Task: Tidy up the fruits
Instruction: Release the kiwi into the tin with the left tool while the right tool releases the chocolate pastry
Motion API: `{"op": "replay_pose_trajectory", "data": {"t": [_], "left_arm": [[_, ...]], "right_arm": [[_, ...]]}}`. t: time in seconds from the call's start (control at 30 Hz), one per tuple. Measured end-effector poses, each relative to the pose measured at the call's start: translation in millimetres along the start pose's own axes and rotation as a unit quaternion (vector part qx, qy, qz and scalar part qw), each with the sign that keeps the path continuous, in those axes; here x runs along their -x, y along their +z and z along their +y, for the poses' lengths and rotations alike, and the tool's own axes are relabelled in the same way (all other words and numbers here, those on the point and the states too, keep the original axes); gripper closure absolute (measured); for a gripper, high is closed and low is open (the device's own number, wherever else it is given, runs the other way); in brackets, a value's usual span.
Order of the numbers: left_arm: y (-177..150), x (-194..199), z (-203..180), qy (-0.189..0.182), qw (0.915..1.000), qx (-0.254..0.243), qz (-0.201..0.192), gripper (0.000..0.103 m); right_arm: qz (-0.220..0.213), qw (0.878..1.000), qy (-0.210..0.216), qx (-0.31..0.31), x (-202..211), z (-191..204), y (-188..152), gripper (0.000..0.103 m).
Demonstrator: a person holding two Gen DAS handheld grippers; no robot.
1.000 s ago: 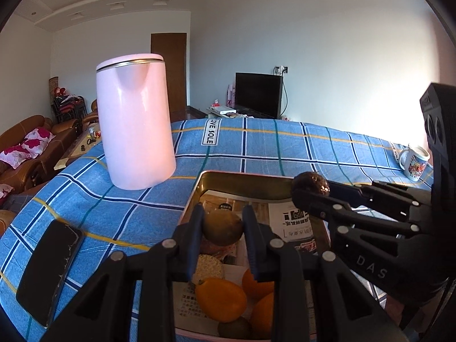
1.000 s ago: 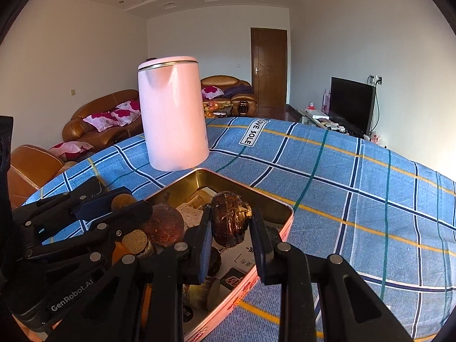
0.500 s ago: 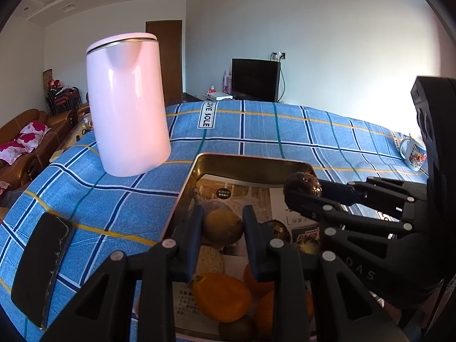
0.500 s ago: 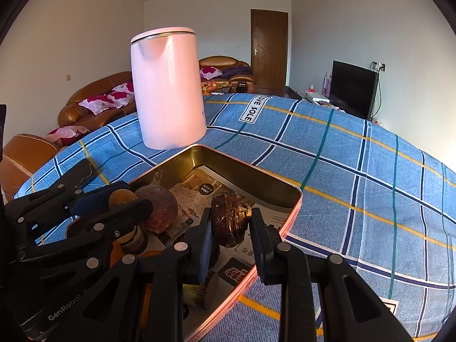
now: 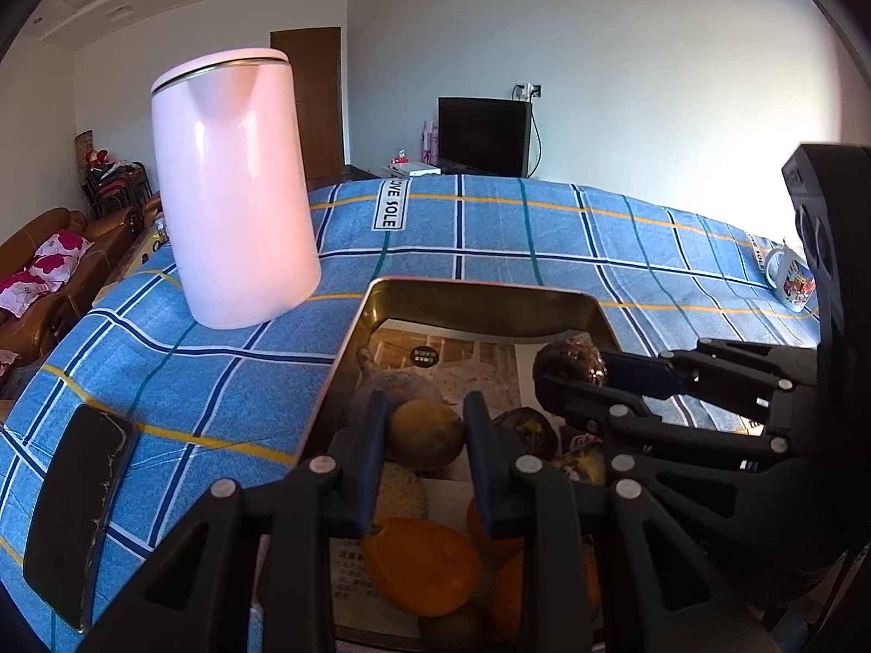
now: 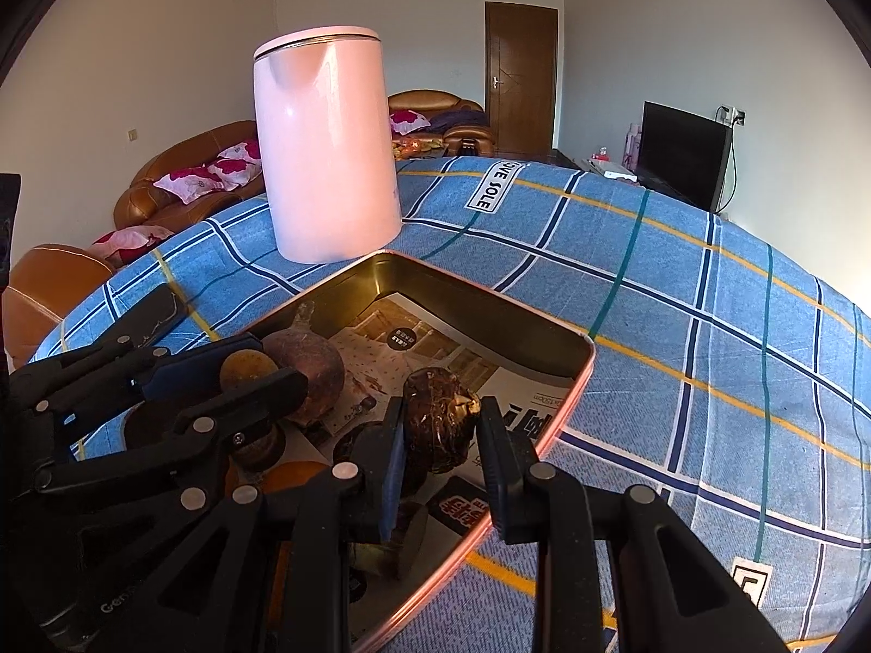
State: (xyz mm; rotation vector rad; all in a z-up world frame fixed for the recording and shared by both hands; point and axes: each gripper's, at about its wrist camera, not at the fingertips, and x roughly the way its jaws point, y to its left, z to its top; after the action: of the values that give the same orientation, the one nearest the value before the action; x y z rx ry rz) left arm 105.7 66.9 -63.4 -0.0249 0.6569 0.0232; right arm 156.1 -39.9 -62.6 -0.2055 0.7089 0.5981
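Both tongs have tilted down toward the tin (image 5: 479, 294). Left tongs (image 5: 424, 432) clamp a yellowish fruit (image 5: 427, 434); right tongs (image 6: 442, 427) clamp a dark fruit (image 6: 438, 419), at its 3 o'clock. Placement appears imminent.

The left gripper (image 5: 425, 435) is clamped on a yellow-brown round fruit (image 5: 426, 433), held over the near half of a gold metal tin (image 5: 479, 299). The tin rests on a blue checked tablecloth (image 5: 490, 234) and is lined with printed paper (image 5: 462, 364). Orange fruits (image 5: 420, 566) lie at its near end. At right, the right gripper (image 5: 569, 367) is closed on a dark brown fruit (image 5: 569, 362). A pink kettle (image 5: 234, 190) stands far left of the tin. A black phone (image 5: 76, 511) lies near left. A mug (image 5: 789, 280) stands far right.
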Motion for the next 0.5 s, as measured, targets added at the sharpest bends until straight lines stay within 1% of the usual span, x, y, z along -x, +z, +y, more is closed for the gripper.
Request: {"op": "replay_pose_trajectory", "data": {"t": [0.33,0.43,0.47,0.5], "left_arm": [[-1.3,1.4,2.2,0.003,1.0,0.0,0.001,0.074],[-2.5,4.6,4.7,0.006,1.0,0.001,-0.001,0.072],[-2.7,6.4,5.1,0.005,1.0,0.001,-0.002,0.071],[-3.1,8.3,5.9,0.007,1.0,0.002,-0.003,0.067]], "right_arm": [[0.0,1.0,0.008,-0.003,1.1,1.6,-2.6,0.075],[-0.003,1.0,0.009,-0.006,5.4,1.3,-2.7,0.069],[-0.006,1.0,0.007,-0.007,7.6,0.9,-2.6,0.065],[-0.009,1.0,0.007,-0.01,9.9,-0.2,-2.7,0.06]]}}
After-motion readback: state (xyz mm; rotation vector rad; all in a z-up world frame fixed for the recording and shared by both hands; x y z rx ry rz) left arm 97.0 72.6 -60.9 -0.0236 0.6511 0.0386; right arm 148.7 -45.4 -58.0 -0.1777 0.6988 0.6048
